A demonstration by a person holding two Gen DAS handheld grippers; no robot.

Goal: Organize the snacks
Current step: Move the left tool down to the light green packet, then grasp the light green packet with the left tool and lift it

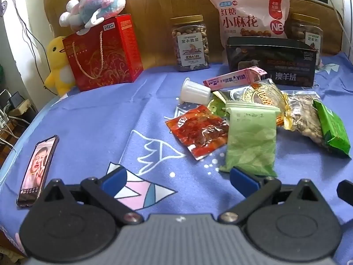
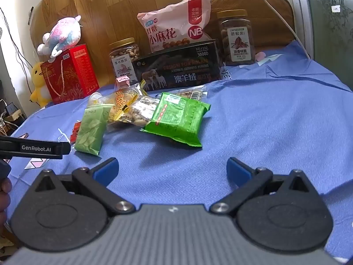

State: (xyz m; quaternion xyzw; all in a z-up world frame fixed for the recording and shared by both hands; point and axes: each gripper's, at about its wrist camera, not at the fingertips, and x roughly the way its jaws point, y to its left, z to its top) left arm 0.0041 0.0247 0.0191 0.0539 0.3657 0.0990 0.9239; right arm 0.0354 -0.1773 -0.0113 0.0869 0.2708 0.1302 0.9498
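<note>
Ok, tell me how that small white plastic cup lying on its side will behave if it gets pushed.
The white plastic cup lies on its side on the blue cloth, so a push would probably roll it, curving because it tapers. It looks small and thin-walled, so it is likely light and may skid. The pink carton right behind may stop it.

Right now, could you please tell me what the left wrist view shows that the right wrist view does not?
Only the left wrist view shows the phone, the white cup lying on its side, and the whole red packet. Only the right wrist view shows the right gripper, open over bare cloth. Both share the pale green pouch, the bright green packet, the black box, two jars, the red gift bag and the plush toys.
</note>
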